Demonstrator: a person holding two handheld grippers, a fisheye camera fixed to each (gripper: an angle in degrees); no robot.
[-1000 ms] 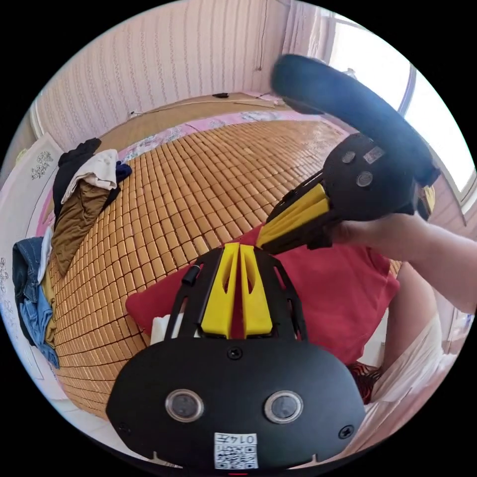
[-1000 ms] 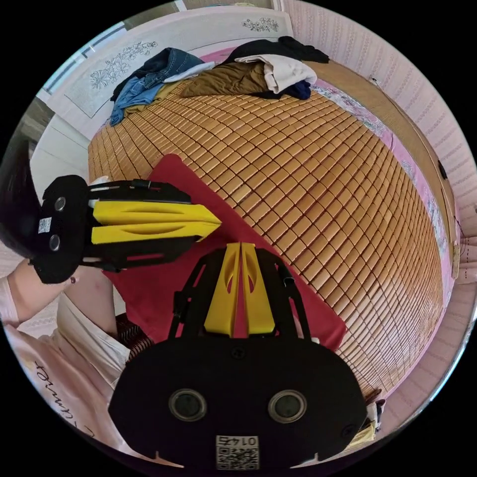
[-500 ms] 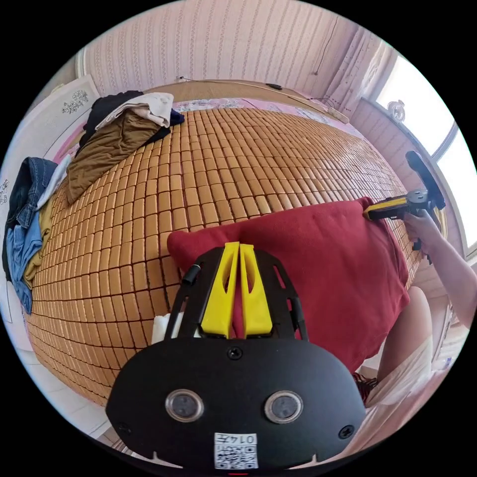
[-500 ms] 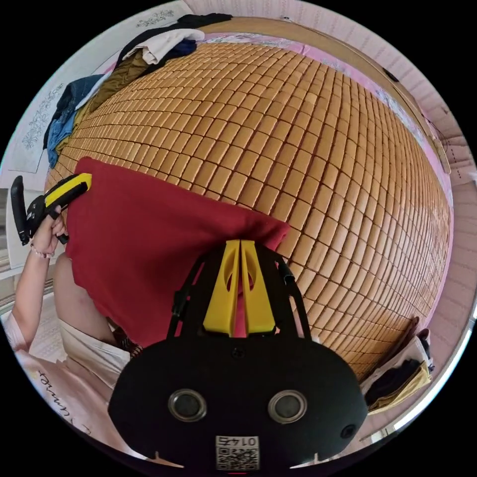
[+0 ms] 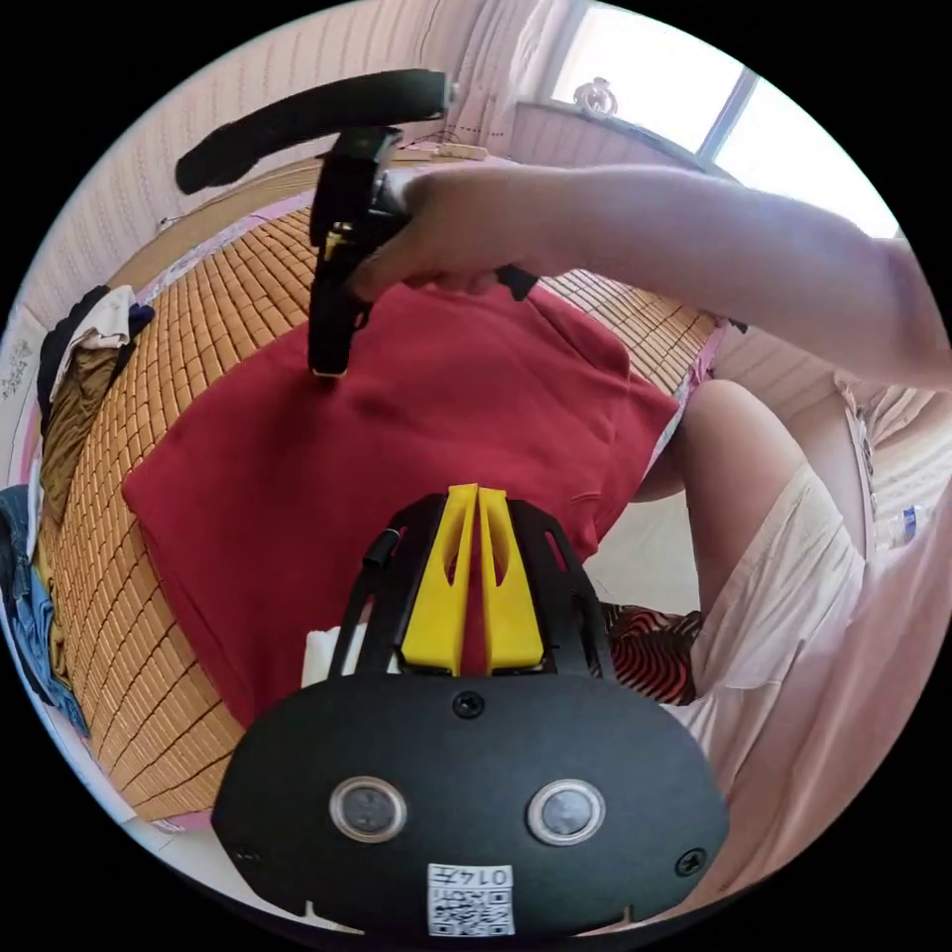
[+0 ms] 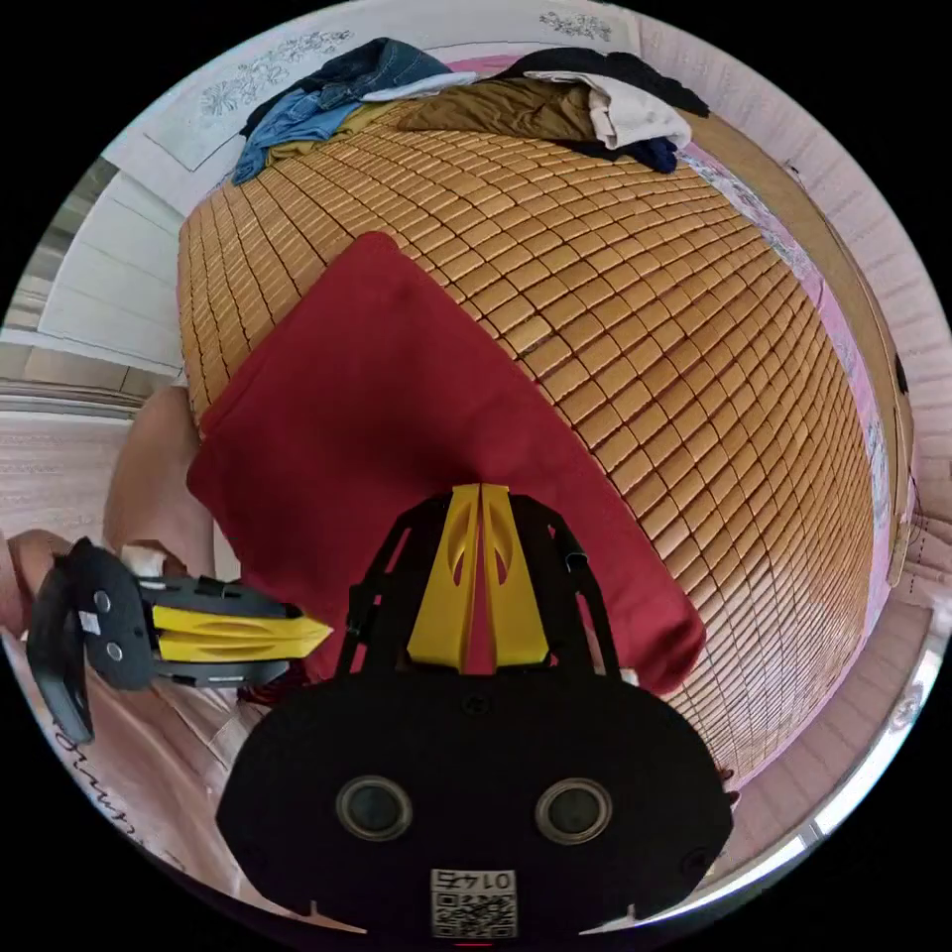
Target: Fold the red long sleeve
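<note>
The red long sleeve [image 5: 446, 397] lies flat as a folded rectangle on the bamboo mat [image 5: 198, 297], near the bed's edge. My left gripper [image 5: 477, 488] has its yellow jaws together at the garment's near edge, and I see no cloth pinched between them. From the right gripper view it sits off the bed edge [image 6: 322, 627], pointing at the red long sleeve [image 6: 397, 397]. My right gripper [image 6: 481, 488] is shut, its tips over the cloth. In the left gripper view a hand holds it pointing down [image 5: 327, 367], its tip touching the cloth.
A heap of brown, white and dark clothes [image 6: 555, 99] and some jeans [image 6: 327, 89] lie at the far end of the mat [image 6: 645, 297]. The person's forearm [image 5: 694, 248] crosses above the garment; a leg [image 5: 734, 446] stands beside the bed. A window [image 5: 674, 99] is behind.
Half a second ago both grippers held the garment stretched wide above the mat. Now it lies flat and folded, the right gripper points down onto it, and the left has drawn back to the near edge.
</note>
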